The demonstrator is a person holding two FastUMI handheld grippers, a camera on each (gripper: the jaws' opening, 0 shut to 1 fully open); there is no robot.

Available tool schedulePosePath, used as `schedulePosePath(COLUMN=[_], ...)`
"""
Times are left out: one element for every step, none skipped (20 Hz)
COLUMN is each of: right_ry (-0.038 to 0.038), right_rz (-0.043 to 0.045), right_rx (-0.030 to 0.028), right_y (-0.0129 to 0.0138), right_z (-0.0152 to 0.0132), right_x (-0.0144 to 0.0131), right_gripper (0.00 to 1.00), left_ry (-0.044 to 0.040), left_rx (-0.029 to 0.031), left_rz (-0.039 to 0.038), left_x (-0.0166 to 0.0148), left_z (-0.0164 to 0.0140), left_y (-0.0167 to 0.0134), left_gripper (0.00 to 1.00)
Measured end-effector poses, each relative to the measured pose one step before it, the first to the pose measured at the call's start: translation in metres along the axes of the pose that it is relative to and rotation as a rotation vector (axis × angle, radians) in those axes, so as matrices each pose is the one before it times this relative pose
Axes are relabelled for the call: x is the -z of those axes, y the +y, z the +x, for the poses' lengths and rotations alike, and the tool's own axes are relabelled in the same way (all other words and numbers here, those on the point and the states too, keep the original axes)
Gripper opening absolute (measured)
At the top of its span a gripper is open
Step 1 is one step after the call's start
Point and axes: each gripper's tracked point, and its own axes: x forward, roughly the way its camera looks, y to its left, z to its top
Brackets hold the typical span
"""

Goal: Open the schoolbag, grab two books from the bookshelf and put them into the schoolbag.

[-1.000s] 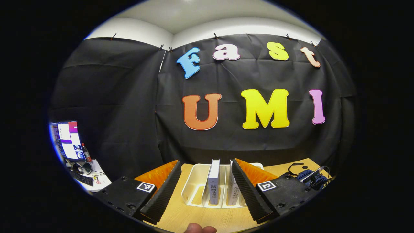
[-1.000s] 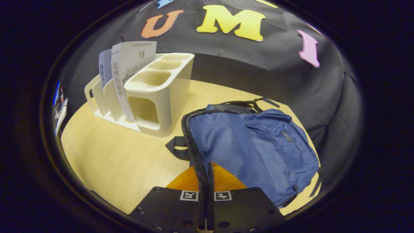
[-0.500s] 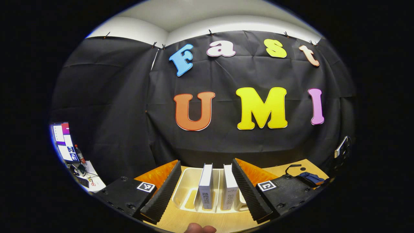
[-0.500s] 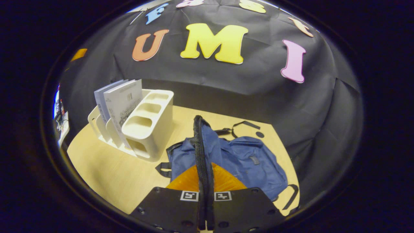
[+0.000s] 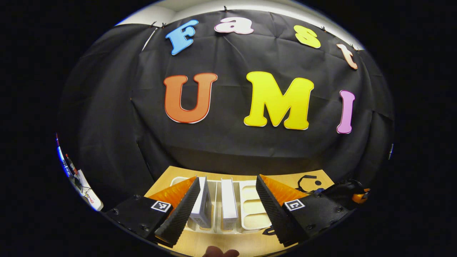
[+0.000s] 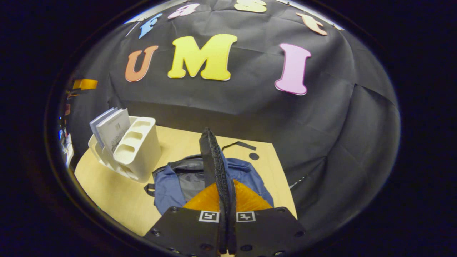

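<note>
My right tongs [image 6: 227, 214] are clenched on the black zipper edge [image 6: 214, 160] of the schoolbag [image 6: 171, 182], both fingers pressing on it. That edge rises as a taut strip straight ahead of the tongs, lifted off the table [image 6: 107, 192]. The schoolbag is blue cloth with black trim and a black strap loop on its left side. It lies flat on the pale wood table directly ahead of and below the right tongs. Its mouth gapes to the left of the raised strip and a grey lining [image 6: 189, 178] shows inside. A loose black strap [image 6: 239, 144] trails onto the table beyond the bag.

Ahead and to the left of the right tongs stands the cream plastic bookshelf [image 6: 137, 150], just beside the schoolbag but not touching it as far as I can tell. Two books [image 6: 110, 128] stand upright in its slots on the far side, pale covers facing out.

My left tongs [image 5: 225, 207] are released, the fingers spread wide and gripping nothing. I see the bookshelf [image 5: 253, 207] between and beyond them. The first book [image 5: 203, 203] stands upright just beside the left finger; whether it touches, I cannot tell. The second book [image 5: 228, 201] stands upright mid-gap, apart from both fingers. Both show white top edges. A fingertip [image 5: 219, 252] shows at the bottom edge.
</note>
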Motion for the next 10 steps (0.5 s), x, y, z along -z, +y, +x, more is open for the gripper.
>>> schedulePosePath(right_ry=[0.00258,0.00407,0.00253,0.00678,0.01063,0.00653,0.00565,0.00535,0.00192,0.00334], right_rz=[0.0048,-0.00106,-0.00007,0.00332,0.00475,0.00698,0.00828,0.00615,0.00278,-0.00026], right_rx=[-0.00404,-0.00121,-0.00537,-0.00983,-0.01091,-0.00814,-0.00693,-0.00675,-0.00591,-0.00473], right_y=[-0.00992,-0.01117,-0.00937,-0.00682,-0.00645,-0.00659,-0.00544,-0.00347,-0.00295,-0.0021], right_z=[0.00139,0.00044,0.00158,0.00289,0.00272,0.00166,0.00202,0.0019,0.00216,0.00027], right_x=[-0.00249,-0.00102,-0.00191,-0.00099,-0.00057,0.00009,-0.00069,0.0009,0.00107,0.00197], right_gripper=[0.02,0.03,0.02,0.03,0.02,0.02,0.02,0.02,0.02,0.02], left_ry=[0.04113,0.04883,0.06922,0.07351,0.07453,0.08276,0.08069,0.06961,0.06013,0.05359], left_rx=[0.01041,0.01457,0.01367,0.01699,0.01228,0.00533,0.00349,-0.01457,-0.01432,-0.0164], left_rz=[-0.00225,0.0006,0.0018,-0.00313,-0.01012,-0.006,0.00177,0.00493,0.01288,0.01406], left_x=[0.00106,0.00337,0.00769,0.00712,0.0063,0.00801,0.00884,0.00828,0.00442,0.00175], left_z=[0.01056,0.01146,0.01044,0.01132,0.01142,0.01093,0.01111,0.00725,0.00723,0.0077], left_y=[-0.00257,-0.00179,-0.00185,-0.00141,-0.00014,0.0004,0.00058,0.00488,0.00144,0.00087], left_gripper=[0.99,0.99,0.99,0.99,0.99,0.99,0.99,0.99,0.99,0.99])
